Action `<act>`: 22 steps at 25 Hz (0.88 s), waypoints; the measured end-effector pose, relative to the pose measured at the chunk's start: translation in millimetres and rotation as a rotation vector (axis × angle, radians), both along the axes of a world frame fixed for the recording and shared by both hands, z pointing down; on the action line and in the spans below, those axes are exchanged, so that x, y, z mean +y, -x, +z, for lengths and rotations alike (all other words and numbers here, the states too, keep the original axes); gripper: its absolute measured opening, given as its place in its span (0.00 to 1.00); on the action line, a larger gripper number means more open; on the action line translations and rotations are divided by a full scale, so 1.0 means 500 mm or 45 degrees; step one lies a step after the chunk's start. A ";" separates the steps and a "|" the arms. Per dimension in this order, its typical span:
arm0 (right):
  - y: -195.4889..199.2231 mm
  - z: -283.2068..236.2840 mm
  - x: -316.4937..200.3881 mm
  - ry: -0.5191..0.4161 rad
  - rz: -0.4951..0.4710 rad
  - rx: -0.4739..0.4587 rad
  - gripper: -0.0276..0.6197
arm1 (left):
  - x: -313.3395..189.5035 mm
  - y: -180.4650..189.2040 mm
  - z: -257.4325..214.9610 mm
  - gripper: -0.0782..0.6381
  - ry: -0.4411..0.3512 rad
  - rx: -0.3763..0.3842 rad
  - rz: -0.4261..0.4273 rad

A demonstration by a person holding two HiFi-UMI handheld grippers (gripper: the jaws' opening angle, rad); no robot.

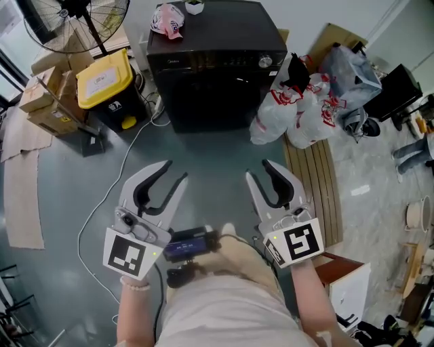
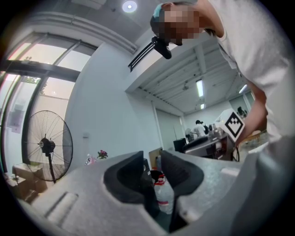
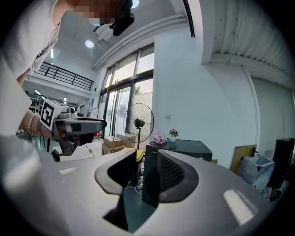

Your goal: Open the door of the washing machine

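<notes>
Washer (image 1: 217, 81) far off, door shut, untouched. Left gripper (image 1: 176, 170) and right gripper (image 1: 258, 169) near, jaws apart, empty. Whole approach and opening left.

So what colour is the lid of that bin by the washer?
Yellow; the lid shows best in the head view.

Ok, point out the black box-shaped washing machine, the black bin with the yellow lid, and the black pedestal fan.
black box-shaped washing machine (image 1: 210, 98): head view, front panel.
black bin with the yellow lid (image 1: 103, 80): head view, top of the lid.
black pedestal fan (image 1: 74, 9): head view, centre hub.
</notes>
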State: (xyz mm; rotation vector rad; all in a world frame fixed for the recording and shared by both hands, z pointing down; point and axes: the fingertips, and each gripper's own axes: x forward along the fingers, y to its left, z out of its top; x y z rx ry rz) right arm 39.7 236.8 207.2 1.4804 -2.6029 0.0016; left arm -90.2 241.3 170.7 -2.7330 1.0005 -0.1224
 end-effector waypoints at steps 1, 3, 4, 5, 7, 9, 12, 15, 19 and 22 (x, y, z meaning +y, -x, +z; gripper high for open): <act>0.004 0.001 0.001 -0.005 -0.003 0.007 0.24 | 0.000 0.004 0.000 0.26 -0.003 0.000 0.000; 0.008 0.002 0.001 -0.007 0.005 0.012 0.24 | 0.000 0.011 0.000 0.26 -0.007 0.003 0.000; 0.009 0.003 0.001 -0.003 0.014 0.009 0.24 | 0.000 0.015 0.000 0.26 -0.009 0.002 0.001; 0.010 0.003 -0.001 -0.002 0.022 0.008 0.24 | -0.001 0.020 0.000 0.26 -0.011 -0.002 0.002; 0.014 0.001 -0.004 -0.014 0.023 0.014 0.24 | -0.004 0.028 0.003 0.26 -0.008 -0.008 -0.003; 0.015 -0.001 -0.009 -0.020 0.022 0.014 0.24 | -0.010 0.034 0.004 0.26 -0.008 -0.005 -0.011; 0.011 0.002 -0.020 -0.015 0.019 0.013 0.24 | -0.022 0.033 0.004 0.26 -0.011 0.007 -0.021; 0.010 0.011 -0.036 -0.006 0.006 0.013 0.24 | -0.037 0.030 0.005 0.26 -0.018 0.002 -0.026; 0.009 0.012 -0.080 -0.018 -0.013 0.004 0.24 | -0.076 0.025 -0.002 0.26 -0.046 -0.007 -0.040; 0.007 0.007 -0.125 -0.036 -0.033 0.012 0.24 | -0.116 0.021 -0.004 0.25 -0.057 -0.022 -0.053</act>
